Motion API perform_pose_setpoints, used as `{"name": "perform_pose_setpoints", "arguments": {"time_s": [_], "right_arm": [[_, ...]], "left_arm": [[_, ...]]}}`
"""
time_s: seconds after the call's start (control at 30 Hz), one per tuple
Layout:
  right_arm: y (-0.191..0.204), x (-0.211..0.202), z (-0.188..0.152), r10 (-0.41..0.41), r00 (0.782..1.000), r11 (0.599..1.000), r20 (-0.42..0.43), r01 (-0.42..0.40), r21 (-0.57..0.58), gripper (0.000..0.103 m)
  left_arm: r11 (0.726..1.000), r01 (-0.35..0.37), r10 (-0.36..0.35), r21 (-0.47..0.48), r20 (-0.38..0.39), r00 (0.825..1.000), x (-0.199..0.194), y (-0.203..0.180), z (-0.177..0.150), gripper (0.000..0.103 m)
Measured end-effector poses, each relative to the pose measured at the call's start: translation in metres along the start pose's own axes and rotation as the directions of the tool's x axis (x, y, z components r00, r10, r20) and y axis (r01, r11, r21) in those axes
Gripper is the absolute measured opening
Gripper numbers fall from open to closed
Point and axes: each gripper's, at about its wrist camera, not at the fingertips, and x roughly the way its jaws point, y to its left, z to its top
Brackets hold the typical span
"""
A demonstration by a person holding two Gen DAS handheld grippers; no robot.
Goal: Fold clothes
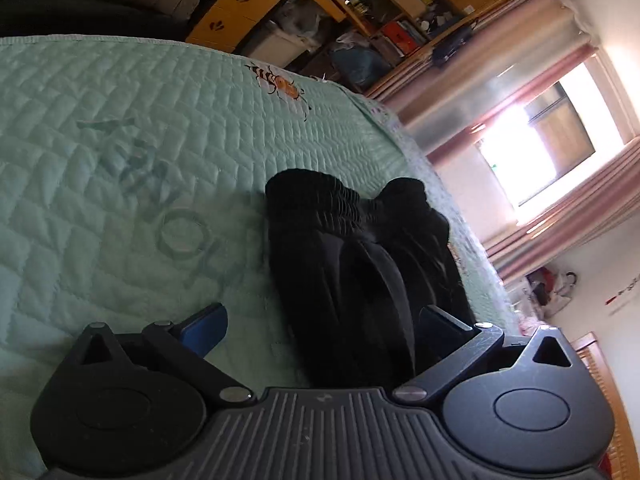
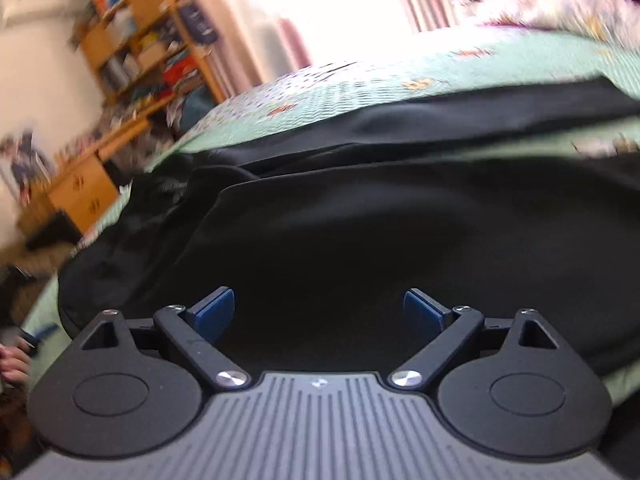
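Left wrist view: black trousers [image 1: 352, 264], gathered elastic waistband uppermost, lay on a green quilt [image 1: 120, 160] bearing faint, illegible printed characters; left gripper [image 1: 324, 320] stood open, its pads clear of the cloth. Right wrist view, blurred: trousers [image 2: 360, 220] spread flat, smooth, unlabelled; right gripper [image 2: 318, 314] open, empty, above them.

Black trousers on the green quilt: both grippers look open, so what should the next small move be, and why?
Probably lower the right gripper onto the black trousers and close on a fold. Its jaws stand open over the cloth, nothing is pinched, and the garment lies rumpled on the green quilt. The left gripper is also open, near the elastic waistband.
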Motion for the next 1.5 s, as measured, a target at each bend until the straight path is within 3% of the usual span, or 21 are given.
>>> {"name": "perform_pose_setpoints", "arguments": {"time_s": [0.13, 0.23, 0.27, 0.3, 0.37, 0.43, 0.57, 0.63, 0.7, 0.73, 0.8, 0.87, 0.97, 1.03, 1.3, 1.5], "right_arm": [[-0.029, -0.009, -0.011, 0.001, 1.000, 0.994, 0.019, -0.003, 0.106, 0.092], [-0.044, -0.010, -0.007, 0.032, 0.999, 0.981, 0.035, -0.038, 0.189, 0.092], [-0.046, -0.010, -0.007, 0.036, 0.999, 0.979, 0.041, -0.043, 0.201, 0.092], [-0.048, -0.010, -0.006, 0.036, 0.998, 0.977, 0.048, -0.045, 0.210, 0.092], [-0.051, -0.009, -0.007, 0.041, 0.997, 0.973, 0.059, -0.054, 0.225, 0.092], [-0.053, -0.008, -0.007, 0.048, 0.997, 0.970, 0.066, -0.062, 0.236, 0.092], [-0.055, -0.008, -0.006, 0.055, 0.996, 0.971, 0.070, -0.070, 0.230, 0.092], [-0.054, -0.006, -0.005, 0.058, 0.996, 0.971, 0.068, -0.072, 0.226, 0.092], [-0.053, -0.004, -0.004, 0.062, 0.996, 0.973, 0.065, -0.075, 0.217, 0.092], [-0.053, -0.003, -0.004, 0.066, 0.996, 0.974, 0.063, -0.078, 0.211, 0.092], [-0.053, -0.003, -0.003, 0.069, 0.996, 0.975, 0.062, -0.081, 0.205, 0.092], [-0.053, -0.002, -0.002, 0.070, 0.996, 0.975, 0.062, -0.082, 0.208, 0.092], [-0.051, 0.001, -0.002, 0.062, 0.996, 0.977, 0.060, -0.073, 0.201, 0.092], [-0.047, 0.003, -0.002, 0.054, 0.997, 0.982, 0.057, -0.063, 0.176, 0.093], [-0.034, 0.008, -0.007, 0.031, 0.998, 0.993, 0.057, -0.037, 0.112, 0.094], [-0.033, 0.011, -0.010, 0.027, 0.998, 0.995, 0.058, -0.032, 0.090, 0.094]], "left_arm": [[1.000, 0.008, -0.008, 0.002, -0.079, 0.997, 0.025, -0.011, 0.003, 0.102], [0.998, -0.010, 0.005, -0.061, -0.077, 0.997, 0.041, -0.014, 0.010, 0.101], [0.998, 0.000, -0.005, -0.068, -0.084, 0.996, 0.041, -0.016, 0.011, 0.092], [0.998, 0.010, -0.016, -0.066, -0.094, 0.995, 0.042, -0.017, 0.011, 0.065], [0.999, -0.041, 0.042, 0.017, -0.091, 0.995, 0.035, -0.024, 0.009, 0.027], [0.991, -0.091, 0.098, 0.095, -0.066, 0.993, 0.021, -0.031, 0.004, 0.015], [0.979, -0.137, 0.135, 0.150, 0.023, 0.991, -0.021, -0.031, -0.010, 0.011], [0.974, -0.155, 0.154, 0.163, 0.022, 0.988, -0.029, -0.026, -0.011, 0.016], [0.970, -0.190, 0.195, 0.149, -0.021, 0.981, -0.027, -0.018, -0.007, 0.046], [0.969, -0.201, 0.205, 0.146, -0.018, 0.979, -0.030, -0.017, -0.006, 0.054], [0.962, -0.216, 0.216, 0.165, 0.022, 0.976, -0.041, -0.020, -0.006, 0.076], [0.926, -0.265, 0.253, 0.268, 0.078, 0.964, -0.054, -0.037, -0.015, 0.092], [0.842, -0.323, 0.300, 0.433, 0.124, 0.946, -0.065, -0.070, -0.030, 0.094], [0.810, -0.336, 0.322, 0.481, 0.114, 0.940, -0.071, -0.087, -0.038, 0.096], [0.737, -0.296, 0.326, 0.608, 0.064, 0.943, -0.083, -0.139, -0.073, 0.098], [0.707, -0.285, 0.324, 0.647, 0.062, 0.944, -0.089, -0.160, -0.088, 0.098]]}}
